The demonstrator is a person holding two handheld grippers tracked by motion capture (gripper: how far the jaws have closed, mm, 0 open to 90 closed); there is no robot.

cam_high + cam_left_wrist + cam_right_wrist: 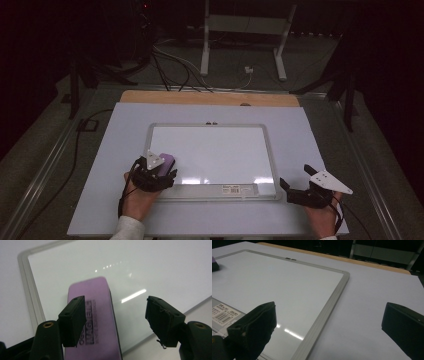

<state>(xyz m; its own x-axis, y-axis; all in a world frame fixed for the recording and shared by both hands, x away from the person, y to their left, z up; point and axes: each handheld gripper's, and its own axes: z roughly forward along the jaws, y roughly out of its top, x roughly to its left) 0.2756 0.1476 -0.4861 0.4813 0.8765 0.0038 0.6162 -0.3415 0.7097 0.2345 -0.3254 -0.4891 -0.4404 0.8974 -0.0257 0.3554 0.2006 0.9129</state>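
A white whiteboard (215, 150) with a grey frame lies flat on the table. A purple magnetic eraser (168, 161) rests on its left part. My left gripper (159, 172) is open just over the eraser. In the left gripper view the left fingertip (72, 322) overlaps the eraser (95, 315), while the other jaw stands apart over bare whiteboard (150, 270). My right gripper (297, 177) is open at the board's near right corner with nothing between its jaws. The right gripper view shows that gripper (329, 325) over the board's frame (322, 315) and the eraser (215, 263) far off.
The pale table top (100, 165) has free room on both sides of the board. A wooden strip (210, 98) runs along its far edge. A barcode label (235, 189) sits on the board's near frame. Cables (175, 65) and stand legs (205, 45) lie on the floor beyond.
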